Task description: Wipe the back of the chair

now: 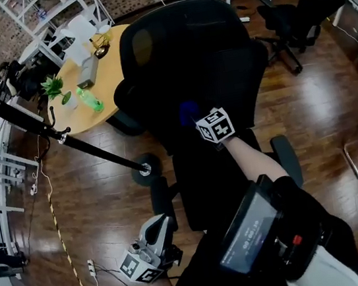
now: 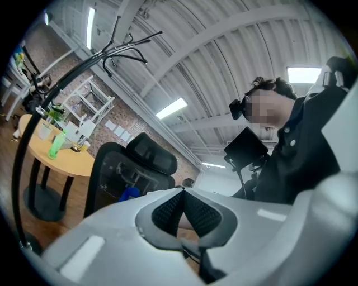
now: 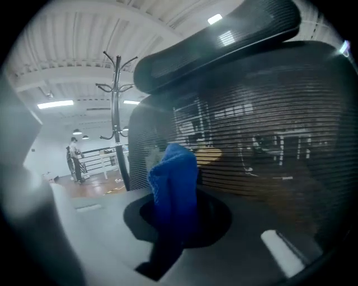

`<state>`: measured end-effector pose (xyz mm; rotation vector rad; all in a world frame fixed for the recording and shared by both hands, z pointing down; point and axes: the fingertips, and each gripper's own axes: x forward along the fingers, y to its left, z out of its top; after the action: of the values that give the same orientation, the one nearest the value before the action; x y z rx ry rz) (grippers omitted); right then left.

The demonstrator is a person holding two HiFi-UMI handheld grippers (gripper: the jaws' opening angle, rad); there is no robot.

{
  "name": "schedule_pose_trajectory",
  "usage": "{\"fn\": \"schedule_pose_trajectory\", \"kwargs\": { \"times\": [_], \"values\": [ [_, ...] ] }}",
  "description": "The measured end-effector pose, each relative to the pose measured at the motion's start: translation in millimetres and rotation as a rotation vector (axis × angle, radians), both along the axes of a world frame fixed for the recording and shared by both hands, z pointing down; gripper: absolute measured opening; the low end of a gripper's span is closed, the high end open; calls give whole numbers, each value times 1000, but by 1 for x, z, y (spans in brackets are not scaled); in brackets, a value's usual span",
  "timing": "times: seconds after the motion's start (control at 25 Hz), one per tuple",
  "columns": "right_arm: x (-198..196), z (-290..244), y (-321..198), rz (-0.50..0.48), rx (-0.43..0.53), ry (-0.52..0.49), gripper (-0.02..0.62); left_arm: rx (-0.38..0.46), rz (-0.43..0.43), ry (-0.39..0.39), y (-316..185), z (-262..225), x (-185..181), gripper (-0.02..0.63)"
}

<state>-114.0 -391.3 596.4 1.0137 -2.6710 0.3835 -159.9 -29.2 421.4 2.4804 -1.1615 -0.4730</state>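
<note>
A black mesh office chair [image 1: 188,71] stands before me, its backrest [image 3: 268,139] and headrest [image 3: 224,44] filling the right gripper view. My right gripper [image 1: 196,118] is shut on a blue cloth [image 3: 174,184], which is pressed against the mesh back; the cloth [image 1: 188,110] shows as a blue patch in the head view. My left gripper [image 1: 154,237] hangs low at the chair's left side, shut with nothing in it. In the left gripper view, the chair [image 2: 131,170] and the blue cloth [image 2: 128,194] appear behind its closed jaws.
A round wooden table [image 1: 87,86] with a green bottle [image 1: 90,100] and a plant stands beyond the chair at left. A black coat stand [image 1: 36,123] leans across the left. More black chairs [image 1: 294,22] stand at the back right. A cable runs over the wood floor [image 1: 64,243].
</note>
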Motion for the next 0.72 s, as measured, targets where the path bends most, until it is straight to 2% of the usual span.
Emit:
{"fn": "schedule_pose_trajectory", "kwargs": {
  "times": [0.12, 0.28, 0.52, 0.6, 0.72],
  "values": [
    [74, 10, -14, 121, -9, 12, 29, -24, 79, 0, -16, 0, 28, -6],
    [176, 15, -33, 305, -32, -5, 29, 11, 160, 20, -31, -6, 59, -6],
    [337, 21, -38, 710, -76, -32, 29, 4, 232, 19, -43, -4, 81, -6],
    [366, 20, -30, 786, -76, -51, 29, 0, 245, 22, -46, 0, 80, -6],
    [374, 20, -19, 809, -66, -46, 29, -26, 262, 17, -48, 7, 76, -6]
  ]
}}
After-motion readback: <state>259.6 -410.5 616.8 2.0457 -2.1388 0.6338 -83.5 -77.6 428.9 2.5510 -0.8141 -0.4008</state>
